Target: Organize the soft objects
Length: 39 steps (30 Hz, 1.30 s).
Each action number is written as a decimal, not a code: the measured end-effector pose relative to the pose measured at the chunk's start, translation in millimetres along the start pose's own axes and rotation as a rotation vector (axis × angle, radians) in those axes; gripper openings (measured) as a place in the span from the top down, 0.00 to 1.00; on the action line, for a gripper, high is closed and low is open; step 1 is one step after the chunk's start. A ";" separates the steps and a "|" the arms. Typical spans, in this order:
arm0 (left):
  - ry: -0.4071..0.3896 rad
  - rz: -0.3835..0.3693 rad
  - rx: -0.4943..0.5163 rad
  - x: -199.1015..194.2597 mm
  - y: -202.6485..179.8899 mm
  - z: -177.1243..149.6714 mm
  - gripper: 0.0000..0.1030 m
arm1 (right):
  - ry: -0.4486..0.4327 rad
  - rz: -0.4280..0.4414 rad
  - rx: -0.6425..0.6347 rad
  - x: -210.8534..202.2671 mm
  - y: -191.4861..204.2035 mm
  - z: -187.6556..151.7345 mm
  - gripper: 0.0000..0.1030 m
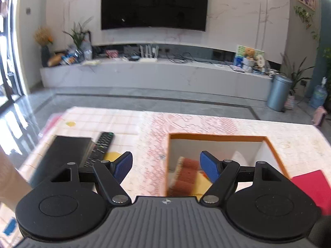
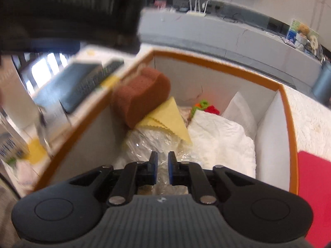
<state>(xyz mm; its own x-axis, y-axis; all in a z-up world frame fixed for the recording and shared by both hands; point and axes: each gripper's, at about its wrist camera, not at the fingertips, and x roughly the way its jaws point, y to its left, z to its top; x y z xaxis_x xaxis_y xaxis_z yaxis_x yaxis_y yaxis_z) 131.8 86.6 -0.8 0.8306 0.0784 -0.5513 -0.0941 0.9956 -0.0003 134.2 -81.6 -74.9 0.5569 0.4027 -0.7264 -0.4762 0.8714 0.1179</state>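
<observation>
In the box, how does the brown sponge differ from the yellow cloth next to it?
The brown sponge is thick, rounded and porous; the yellow cloth is thin and flat with zigzag edges. The sponge leans high against the wall of the orange-rimmed box; the cloth lies lower, spread over a clear plastic-wrapped bundle. The sponge's lower end rests on the cloth. Both are soft things already inside the box.

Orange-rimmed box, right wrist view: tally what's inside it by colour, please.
Brown: 1, oval brown sponge
Yellow: 1, zigzag-edged yellow cloth
White: 1, crumpled white cloth
Clear: 1, clear plastic-wrapped bundle
Red-green-orange: 1, small knitted item, partly hidden
Total: 5
</observation>
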 end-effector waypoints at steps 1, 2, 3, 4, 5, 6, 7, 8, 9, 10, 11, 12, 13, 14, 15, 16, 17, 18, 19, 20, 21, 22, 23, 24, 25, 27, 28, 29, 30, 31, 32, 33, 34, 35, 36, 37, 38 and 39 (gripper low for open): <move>-0.012 0.018 0.010 -3.3 -1.7 -0.2 0.15 | -0.017 0.019 -0.001 -7.8 0.5 -0.9 0.85; -0.023 0.024 0.016 -7.1 -2.6 -0.4 0.15 | -0.037 0.019 -0.016 -16.9 3.0 -1.3 0.80; -0.024 0.016 0.014 -11.8 -3.4 -0.1 0.15 | -0.057 0.002 -0.035 -25.8 6.1 -1.2 0.74; -0.016 0.001 0.002 -16.5 -3.0 1.4 0.15 | -0.073 -0.023 -0.047 -34.9 8.4 -1.0 0.72; -0.012 -0.015 -0.012 -22.9 -2.6 3.5 0.16 | -0.088 -0.046 -0.052 -44.2 9.6 -0.9 0.72; -0.020 -0.026 -0.018 -31.5 -3.5 5.6 0.15 | -0.106 -0.063 -0.052 -53.3 10.1 -0.5 0.69; -0.038 -0.025 -0.014 -40.4 -5.2 8.7 0.15 | -0.128 -0.076 -0.048 -62.5 9.9 -0.8 0.66; -0.056 -0.021 -0.003 -50.3 -7.7 11.1 0.15 | -0.152 -0.086 -0.040 -73.1 9.3 -1.7 0.66; -0.074 -0.023 0.008 -61.1 -10.1 13.6 0.15 | -0.176 -0.095 -0.031 -83.3 7.7 -2.8 0.65; -0.096 -0.035 0.013 -71.6 -12.2 15.6 0.15 | -0.196 -0.104 -0.024 -94.0 6.7 -4.2 0.62; -0.116 -0.048 0.014 -82.3 -14.4 17.4 0.15 | -0.216 -0.115 -0.019 -104.7 5.9 -5.5 0.60; -0.129 -0.056 0.017 -92.2 -17.3 19.3 0.15 | -0.235 -0.128 -0.019 -115.7 6.2 -6.9 0.57; -0.140 -0.059 0.021 -101.5 -19.8 19.9 0.15 | -0.258 -0.142 -0.019 -126.4 5.8 -9.0 0.56; -0.152 -0.064 0.028 -110.1 -22.1 19.2 0.15 | -0.281 -0.153 -0.016 -136.5 5.0 -10.8 0.55; -0.164 -0.077 0.035 -119.4 -23.8 16.5 0.15 | -0.305 -0.162 -0.012 -145.8 4.1 -13.1 0.51; -0.178 -0.093 0.042 -127.9 -25.3 12.6 0.15 | -0.330 -0.167 -0.007 -154.3 3.2 -17.1 0.43; -0.189 -0.101 0.048 -135.4 -27.0 8.2 0.15 | -0.349 -0.169 0.000 -160.9 1.1 -20.3 0.39; -0.201 -0.094 0.056 -143.4 -29.4 3.0 0.15 | -0.356 -0.177 0.014 -164.4 -0.9 -23.6 0.36; -0.218 -0.083 0.053 -150.6 -31.6 -2.6 0.15 | -0.360 -0.195 0.031 -169.3 -1.8 -27.2 0.32; -0.242 -0.073 0.038 -157.5 -33.1 -8.8 0.15 | -0.372 -0.217 0.050 -172.8 -1.7 -31.0 0.27; -0.264 -0.061 0.018 -163.1 -34.4 -14.9 0.15 | -0.395 -0.238 0.074 -175.6 -2.1 -35.1 0.16; -0.281 -0.054 -0.003 -166.8 -35.2 -19.8 0.14 | -0.424 -0.254 0.101 -177.9 -1.0 -40.1 0.10; -0.289 -0.059 -0.019 -169.3 -35.3 -24.3 0.13 | -0.448 -0.265 0.123 -180.2 0.1 -46.5 0.08; -0.287 -0.074 -0.033 -170.5 -35.1 -29.2 0.13 | -0.464 -0.267 0.134 -180.9 1.5 -53.8 0.05; -0.282 -0.094 -0.045 -170.3 -34.1 -32.6 0.13 | -0.474 -0.259 0.131 -181.4 2.7 -61.7 0.03; -0.282 -0.115 -0.051 -167.7 -33.5 -39.7 0.13 | -0.485 -0.235 0.118 -181.0 2.7 -76.2 0.03; -0.294 -0.098 -0.044 -166.5 -35.2 -43.9 0.13 | -0.484 -0.225 0.125 -181.1 1.8 -80.9 0.03; -0.308 -0.068 -0.032 -166.0 -37.6 -48.2 0.13 | -0.488 -0.221 0.143 -181.1 -0.2 -85.3 0.03; -0.317 -0.049 -0.013 -163.5 -41.1 -52.1 0.13 | -0.493 -0.211 0.154 -181.2 -2.0 -89.0 0.02; -0.313 -0.040 -0.003 -161.7 -43.1 -56.1 0.13 | -0.497 -0.201 0.155 -181.7 -3.5 -92.1 0.02; -0.303 -0.043 0.001 -159.3 -44.8 -59.7 0.13 | -0.503 -0.199 0.150 -182.0 -3.1 -95.4 0.02; -0.296 -0.056 0.003 -155.6 -46.1 -62.0 0.13 | -0.502 -0.202 0.137 -182.0 -2.3 -98.1 0.02; -0.287 -0.062 0.009 -155.2 -47.4 -65.9 0.13 | -0.497 -0.209 0.121 -180.9 -1.5 -100.8 0.02; -0.277 -0.059 0.018 -152.2 -49.9 -68.3 0.13 | -0.493 -0.218 0.107 -179.3 -0.6 -102.8 0.02; -0.273 -0.053 0.031 -150.2 -52.4 -71.5 0.13 | -0.487 -0.226 0.097 -177.4 -0.1 -103.9 0.02; -0.270 -0.048 0.041 -148.6 -54.0 -73.7 0.13 | -0.484 -0.232 0.091 -175.5 0.4 -104.8 0.02; -0.266 -0.048 0.045 -147.0 -55.6 -75.4 0.13 | -0.482 -0.241 0.085 -172.9 0.9 -105.4 0.02; -0.264 -0.051 0.046 -145.8 -57.1 -76.9 0.13 | -0.481 -0.250 0.079 -171.9 0.3 -106.8 0.02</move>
<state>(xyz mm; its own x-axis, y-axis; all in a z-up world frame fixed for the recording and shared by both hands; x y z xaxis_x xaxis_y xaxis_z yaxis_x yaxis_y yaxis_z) -26.1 14.3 15.4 0.9484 0.0330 -0.3153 -0.0285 0.9994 0.0189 -34.3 -180.5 -22.3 0.9037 0.2474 -0.3495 -0.2473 0.9679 0.0456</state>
